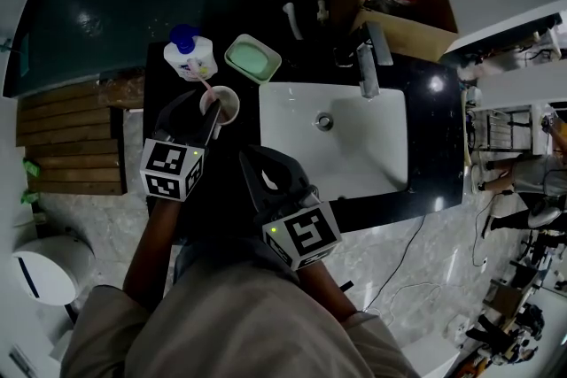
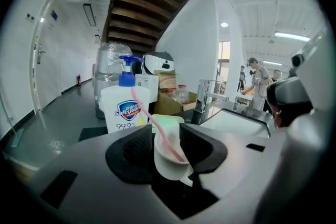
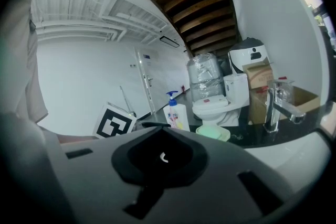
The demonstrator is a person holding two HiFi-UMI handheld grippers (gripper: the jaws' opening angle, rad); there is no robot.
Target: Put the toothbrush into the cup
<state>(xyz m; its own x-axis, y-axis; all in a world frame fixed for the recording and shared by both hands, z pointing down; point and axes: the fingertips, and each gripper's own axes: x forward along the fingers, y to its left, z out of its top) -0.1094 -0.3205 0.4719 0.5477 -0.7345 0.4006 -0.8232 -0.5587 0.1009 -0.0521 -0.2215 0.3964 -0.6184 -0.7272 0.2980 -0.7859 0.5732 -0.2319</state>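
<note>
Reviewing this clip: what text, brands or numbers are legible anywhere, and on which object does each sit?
"Safeguard": front label of the pump soap bottle.
"99.9": same label, lower down; anything after it is unreadable.
Red sticker on the toilet lid: too small to read.

A slim pink plastic toothbrush (image 1: pixel 202 79) shows against a round white cup (image 1: pixel 223 106). At upper left, the white soap bottle (image 1: pixel 190 57) has a blue pump, and its label seems blue and yellow. The rounded soap dish (image 1: pixel 252 58) is pale green, the rectangular basin (image 1: pixel 354 155) white, and the countertop (image 1: pixel 434 137) glossy black.
</note>
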